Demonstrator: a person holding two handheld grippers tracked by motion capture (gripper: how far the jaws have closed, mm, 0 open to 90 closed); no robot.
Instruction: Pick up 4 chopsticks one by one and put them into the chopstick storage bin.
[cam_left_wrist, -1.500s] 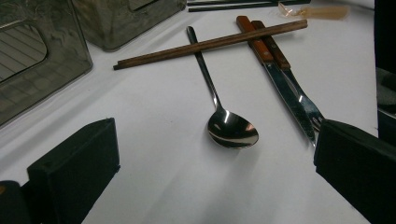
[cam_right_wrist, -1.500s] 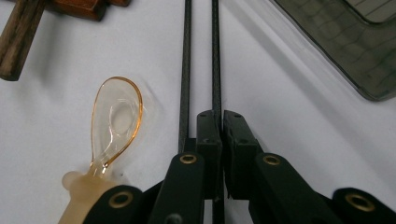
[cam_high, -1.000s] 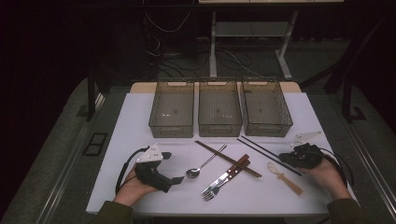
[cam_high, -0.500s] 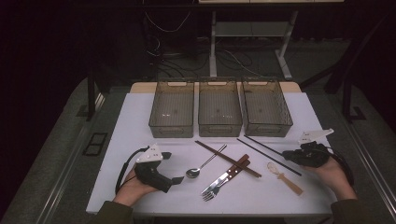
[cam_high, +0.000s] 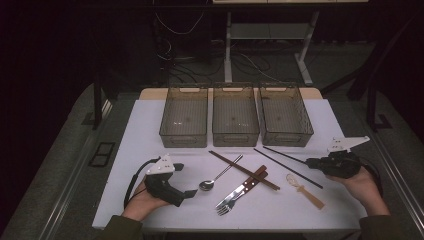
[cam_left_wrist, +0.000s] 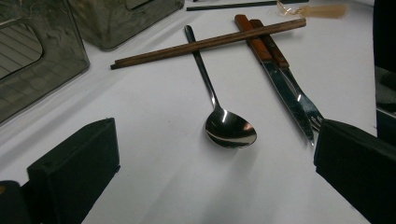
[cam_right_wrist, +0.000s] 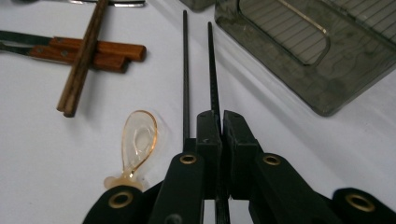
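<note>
1. One black chopstick (cam_right_wrist: 212, 65) is pinched at its near end by the right gripper (cam_right_wrist: 219, 122), jaws almost fully closed on it, at centre of the right gripper view; the second black chopstick (cam_right_wrist: 185, 70) lies just left of it, outside the jaws.
2. In the high view the pair is seen at right of centre, below the right bin (cam_high: 284, 116).
3. Handling is judged: very light, stiff, thin, smooth, likely to swivel or slip when held at the end; a grip nearer the middle would be steadier.
4. The left gripper (cam_left_wrist: 217, 168) is held wide, nothing in it, over the metal spoon (cam_left_wrist: 223, 114).
</note>
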